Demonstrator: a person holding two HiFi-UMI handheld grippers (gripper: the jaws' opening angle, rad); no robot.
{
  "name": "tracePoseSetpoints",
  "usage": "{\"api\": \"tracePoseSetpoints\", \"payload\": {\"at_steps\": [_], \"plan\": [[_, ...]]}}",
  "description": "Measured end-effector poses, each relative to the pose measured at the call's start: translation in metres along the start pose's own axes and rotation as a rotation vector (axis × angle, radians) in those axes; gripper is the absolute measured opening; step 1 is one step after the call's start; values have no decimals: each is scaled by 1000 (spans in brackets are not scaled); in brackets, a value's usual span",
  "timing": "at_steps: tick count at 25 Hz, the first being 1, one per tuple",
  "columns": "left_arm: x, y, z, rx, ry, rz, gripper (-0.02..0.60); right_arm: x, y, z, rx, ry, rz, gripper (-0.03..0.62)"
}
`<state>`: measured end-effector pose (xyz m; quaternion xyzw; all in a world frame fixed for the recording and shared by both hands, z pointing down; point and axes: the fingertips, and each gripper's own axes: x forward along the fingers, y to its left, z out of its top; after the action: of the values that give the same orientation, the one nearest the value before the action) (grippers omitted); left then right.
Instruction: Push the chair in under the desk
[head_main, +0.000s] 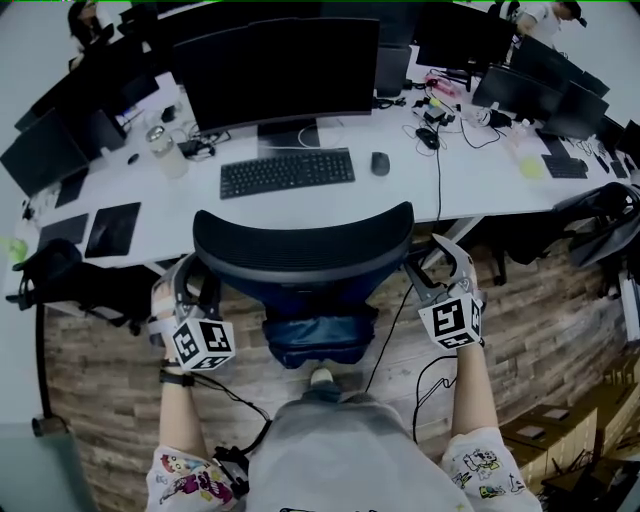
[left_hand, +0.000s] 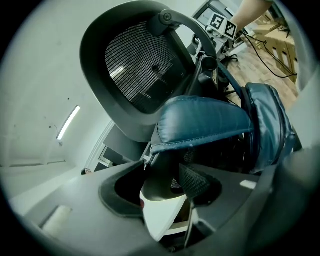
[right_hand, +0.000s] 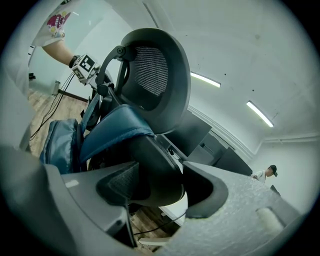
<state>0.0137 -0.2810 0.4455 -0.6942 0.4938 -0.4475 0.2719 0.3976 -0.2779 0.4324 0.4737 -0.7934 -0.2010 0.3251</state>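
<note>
Found the chair (head_main: 303, 250) on a wood-plank floor (head_main: 110, 370), facing a long white desk (head_main: 460, 190), right between the two grippers, with the top of its curved back overlapping the desk's near edge in the head view. Noted an open office all round: pale walls, strip lights (right_hand: 260, 114) overhead, more dark screens further along the desk.

Saw the left gripper (head_main: 190, 282) clenched on a dark rounded part at the chair's left side. Saw that part wedged between the jaws in the left gripper view, under a blue cushion (left_hand: 205, 120) and the mesh backrest (left_hand: 142, 65). Saw the right gripper (head_main: 447, 262) gripping the matching part on the right side in the same way, the dark piece filling the gap between its pads (right_hand: 122, 182).

Spotted a keyboard (head_main: 287, 172) straight ahead of the grippers on the desk, beyond the chair, with a mouse (head_main: 380, 163) just to its right and a large monitor (head_main: 275, 70) behind both. Noted a black tablet (head_main: 112, 228) ahead and left of the left gripper, near the desk's edge. Noted a black cable (head_main: 437, 200) hanging over that edge just ahead of the right gripper, close beside the chair. Made out a person (right_hand: 270, 172) far off in the right gripper view.
</note>
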Motion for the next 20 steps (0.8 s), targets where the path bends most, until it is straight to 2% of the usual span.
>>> {"api": "tracePoseSetpoints", "payload": {"at_steps": [9,20], "plan": [[21,5,10,3,-27,10,227,22,-20,-6,-2,1,-4,264],[36,7,24,-14,11,32,227,44,-43,-14,-15,-17,29,264]]}}
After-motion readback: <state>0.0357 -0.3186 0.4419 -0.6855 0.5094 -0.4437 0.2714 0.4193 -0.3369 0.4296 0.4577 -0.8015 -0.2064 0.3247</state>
